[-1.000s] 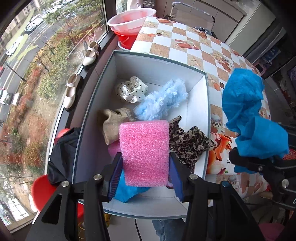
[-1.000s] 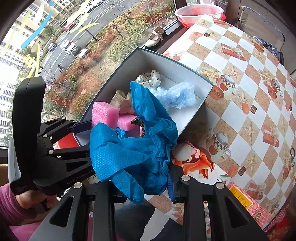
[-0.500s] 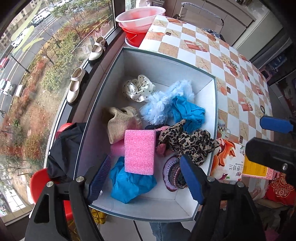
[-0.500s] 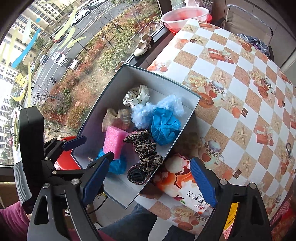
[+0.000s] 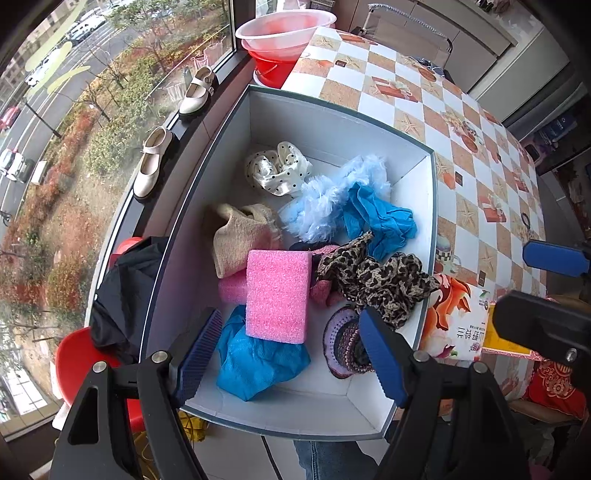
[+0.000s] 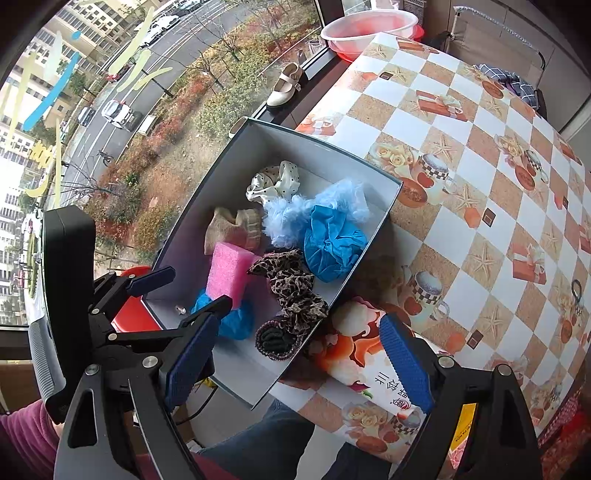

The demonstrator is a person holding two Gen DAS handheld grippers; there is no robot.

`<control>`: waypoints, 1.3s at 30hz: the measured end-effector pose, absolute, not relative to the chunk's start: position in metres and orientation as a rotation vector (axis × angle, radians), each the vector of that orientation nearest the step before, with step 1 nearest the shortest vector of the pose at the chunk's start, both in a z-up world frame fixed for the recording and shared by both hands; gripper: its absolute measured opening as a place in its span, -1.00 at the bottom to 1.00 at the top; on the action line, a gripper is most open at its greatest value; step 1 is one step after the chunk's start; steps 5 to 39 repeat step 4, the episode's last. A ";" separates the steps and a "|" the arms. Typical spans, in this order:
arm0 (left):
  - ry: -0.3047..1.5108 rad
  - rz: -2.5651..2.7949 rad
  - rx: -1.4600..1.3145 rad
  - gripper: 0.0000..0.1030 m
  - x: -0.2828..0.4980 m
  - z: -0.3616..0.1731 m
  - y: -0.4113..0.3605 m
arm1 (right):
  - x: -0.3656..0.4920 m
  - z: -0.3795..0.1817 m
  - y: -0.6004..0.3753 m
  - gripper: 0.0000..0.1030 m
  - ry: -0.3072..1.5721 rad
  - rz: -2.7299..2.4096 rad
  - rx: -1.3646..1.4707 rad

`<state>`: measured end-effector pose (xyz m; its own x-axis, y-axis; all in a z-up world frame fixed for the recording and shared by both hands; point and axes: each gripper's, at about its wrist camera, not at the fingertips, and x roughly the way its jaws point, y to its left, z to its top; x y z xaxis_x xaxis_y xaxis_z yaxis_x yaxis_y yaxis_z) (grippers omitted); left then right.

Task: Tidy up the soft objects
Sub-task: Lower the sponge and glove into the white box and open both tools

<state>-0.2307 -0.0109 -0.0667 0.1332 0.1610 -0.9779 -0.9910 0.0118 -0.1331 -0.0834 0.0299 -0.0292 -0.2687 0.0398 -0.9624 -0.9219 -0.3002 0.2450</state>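
A grey open box [image 5: 325, 122] [image 6: 207, 206] on the table edge holds soft things: a pink sponge [image 5: 277, 295] [image 6: 229, 273], a blue cloth [image 5: 380, 221] [image 6: 332, 243], a second blue cloth [image 5: 255, 362], a leopard scrunchie [image 5: 376, 277] [image 6: 291, 291], a light-blue fluffy piece [image 5: 325, 203], a polka-dot scrunchie [image 5: 277, 170], a beige knit piece [image 5: 240, 232] and a purple knit piece [image 5: 343, 347]. My left gripper [image 5: 291, 354] is open and empty above the box's near end. My right gripper [image 6: 295, 362] is open and empty, above the box's near right corner.
The checkered tablecloth [image 6: 480, 147] stretches right of the box. A printed tissue pack [image 6: 373, 365] lies by the box's near right corner. A pink basin [image 5: 284, 33] stands at the far end. Two shoes [image 5: 151, 162] sit on the window ledge at left.
A second ago my left gripper held the pink sponge and my right held the blue cloth. Both were let go into the box, and both grippers opened and pulled back.
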 end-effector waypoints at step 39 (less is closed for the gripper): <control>0.907 1.171 -1.118 0.55 -0.234 -0.055 -0.015 | -0.086 -0.030 0.029 0.75 1.188 1.670 -1.232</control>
